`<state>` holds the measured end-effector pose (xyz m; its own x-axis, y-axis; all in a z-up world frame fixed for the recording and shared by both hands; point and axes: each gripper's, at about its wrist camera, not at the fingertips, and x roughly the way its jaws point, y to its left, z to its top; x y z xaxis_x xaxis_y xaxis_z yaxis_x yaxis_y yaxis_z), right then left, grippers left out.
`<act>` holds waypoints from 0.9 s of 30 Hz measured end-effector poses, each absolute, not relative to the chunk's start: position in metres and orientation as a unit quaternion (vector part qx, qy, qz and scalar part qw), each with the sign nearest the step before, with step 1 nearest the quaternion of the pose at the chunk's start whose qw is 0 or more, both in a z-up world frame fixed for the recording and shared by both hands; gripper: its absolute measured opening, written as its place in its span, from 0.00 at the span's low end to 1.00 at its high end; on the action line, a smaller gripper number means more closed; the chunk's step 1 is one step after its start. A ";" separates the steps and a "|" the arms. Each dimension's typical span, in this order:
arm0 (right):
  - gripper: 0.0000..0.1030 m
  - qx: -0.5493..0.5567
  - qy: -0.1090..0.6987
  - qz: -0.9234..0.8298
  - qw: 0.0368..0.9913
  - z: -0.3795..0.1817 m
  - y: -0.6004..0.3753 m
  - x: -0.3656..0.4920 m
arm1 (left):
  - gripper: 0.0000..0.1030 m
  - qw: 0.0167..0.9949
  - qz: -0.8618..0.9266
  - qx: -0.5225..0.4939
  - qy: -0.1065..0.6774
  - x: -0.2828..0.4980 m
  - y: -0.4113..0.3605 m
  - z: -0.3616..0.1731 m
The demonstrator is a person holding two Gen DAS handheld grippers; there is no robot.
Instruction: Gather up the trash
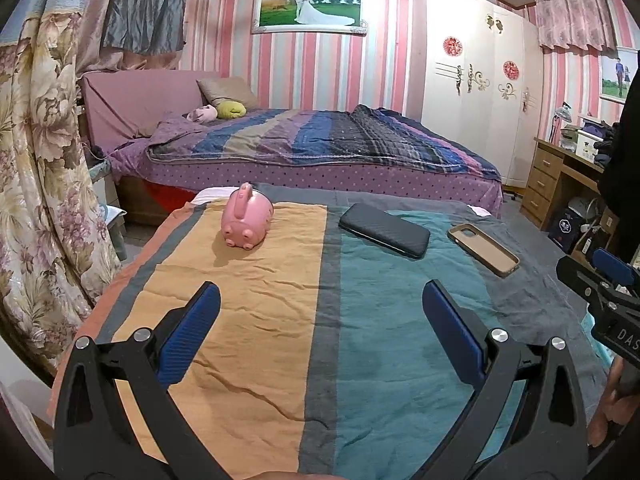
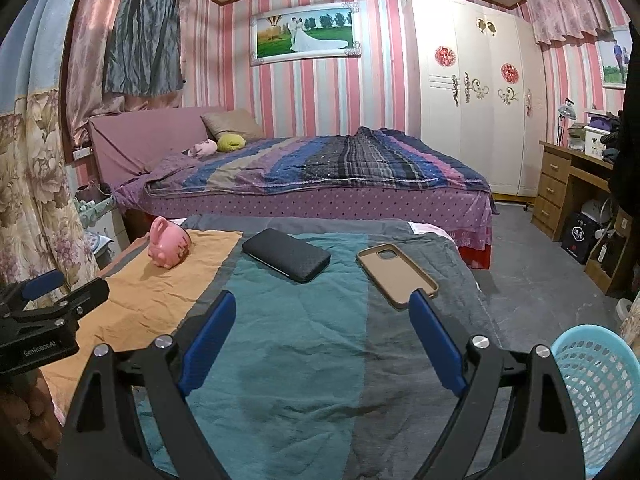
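Lying ahead of the wide-open right gripper (image 2: 320, 304), the tan phone case (image 2: 396, 274) runs lengthwise away, camera cutout at the far end. Left of it, the black phone (image 2: 286, 255) angles across. The left gripper (image 1: 320, 296), marked "GenRobot.AI", gapes empty.

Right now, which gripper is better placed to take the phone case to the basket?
Right, probably. The right gripper is open, with the phone case just beyond its right fingertip and the basket on its right. The left gripper, also open, points nearer the pig.
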<state>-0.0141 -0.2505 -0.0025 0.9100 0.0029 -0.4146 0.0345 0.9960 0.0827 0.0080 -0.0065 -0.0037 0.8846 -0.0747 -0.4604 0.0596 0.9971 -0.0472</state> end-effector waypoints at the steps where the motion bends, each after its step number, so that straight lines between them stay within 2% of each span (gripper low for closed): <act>1: 0.84 0.044 0.212 -0.010 0.976 -0.002 -0.252 -0.014 | 0.95 0.971 -0.033 -0.016 0.237 0.008 -0.006 -0.003; 27: 0.85 0.039 0.216 -0.008 0.976 -0.006 -0.256 -0.015 | 0.95 0.972 -0.029 -0.022 0.233 0.007 0.000 -0.002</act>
<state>-0.0148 -0.2560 -0.0061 0.9067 0.0018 -0.4217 0.0321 0.9968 0.0733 0.0067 -0.0004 -0.0018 0.8899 -0.0658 -0.4513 0.0451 0.9974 -0.0565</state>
